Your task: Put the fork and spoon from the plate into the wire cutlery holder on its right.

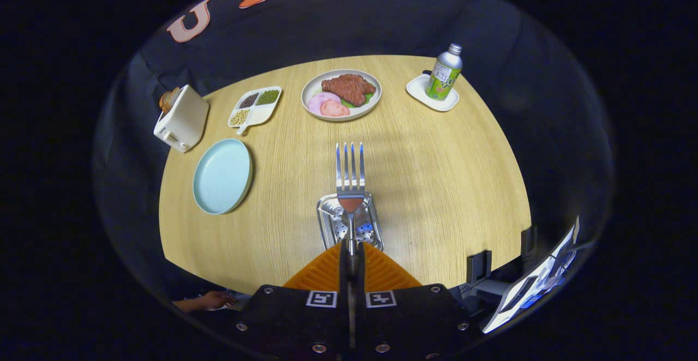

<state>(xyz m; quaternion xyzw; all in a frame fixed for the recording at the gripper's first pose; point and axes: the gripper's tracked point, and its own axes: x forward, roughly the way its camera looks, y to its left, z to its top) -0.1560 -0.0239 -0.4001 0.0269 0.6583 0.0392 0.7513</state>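
Note:
My gripper (351, 247) is shut on the handle of a silver fork (349, 171), both fingers pressed against it. The fork points straight ahead with its tines away from me. Directly beneath the fork, just ahead of the fingers, stands the shiny metal cutlery holder (326, 220), seen from above with its perforated bottom showing. The fork's neck crosses over the holder's open top. Left of the holder the pale blue plate (222, 175) lies on the wooden table (436, 186) with nothing on it.
Along the table's far side stand a white toaster (181, 118), a divided dish of beans (254, 106), a plate of meat (341, 95), and a bottle (444, 72) on a white coaster. A person's hand (210, 300) rests at the near edge; a screen (537, 287) sits near right.

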